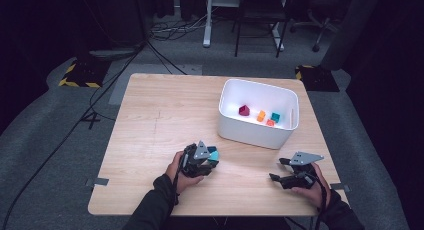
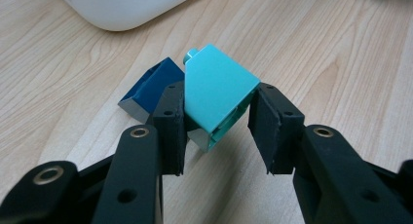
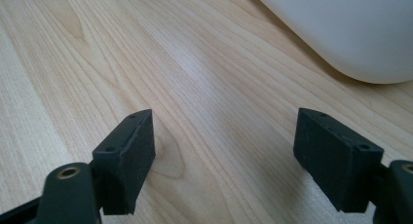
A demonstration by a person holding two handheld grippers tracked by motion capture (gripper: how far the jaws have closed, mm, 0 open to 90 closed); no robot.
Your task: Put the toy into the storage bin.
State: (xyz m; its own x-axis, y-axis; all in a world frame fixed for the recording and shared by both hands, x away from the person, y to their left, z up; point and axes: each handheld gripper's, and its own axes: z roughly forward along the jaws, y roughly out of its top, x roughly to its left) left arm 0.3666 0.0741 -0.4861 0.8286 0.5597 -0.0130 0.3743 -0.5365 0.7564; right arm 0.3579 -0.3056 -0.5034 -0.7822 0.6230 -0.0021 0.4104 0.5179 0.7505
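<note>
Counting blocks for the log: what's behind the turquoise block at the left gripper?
A dark blue block lies behind the turquoise block, touching it. A finger covers its near corner.

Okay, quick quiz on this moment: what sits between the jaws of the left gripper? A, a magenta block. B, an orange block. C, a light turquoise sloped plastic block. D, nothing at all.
C: in the left gripper view the left gripper has its jaws on either side of the light turquoise sloped plastic block, with a dark blue sloped plastic block lying right behind it on the wooden table.
</note>
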